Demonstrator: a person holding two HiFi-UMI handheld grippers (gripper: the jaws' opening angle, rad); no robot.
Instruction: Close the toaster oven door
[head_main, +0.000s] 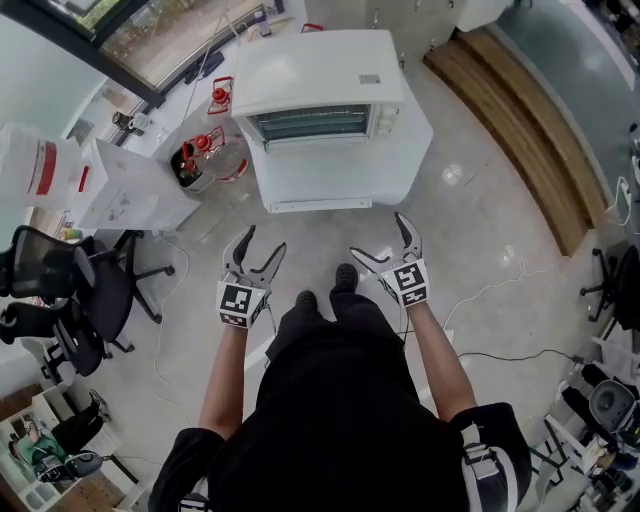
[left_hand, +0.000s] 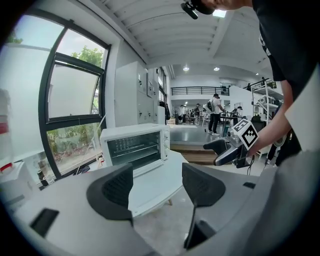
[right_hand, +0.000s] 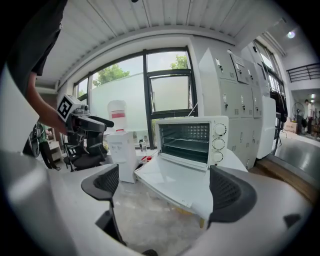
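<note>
Oven (head_main: 320, 70) noted on the white table (head_main: 330, 185), straight ahead of the person, front turned toward them. Door (right_hand: 182, 160) is judged dropped open: racks are seen bare in the right gripper view, and a white strip lies out below the opening (no glass seen across it). Nothing of the closing is done yet; the approach, the lift and the shut are all left.

Left gripper (head_main: 262, 245) and right gripper (head_main: 380, 240) are held side by side short of the table's front edge, well apart from the door, nothing touched. Jaws of both are spread wide, with nothing held between them.

Counted: one oven, one door, three knobs (right_hand: 218, 144), one table, two grippers, two black chairs (head_main: 60, 270).
</note>
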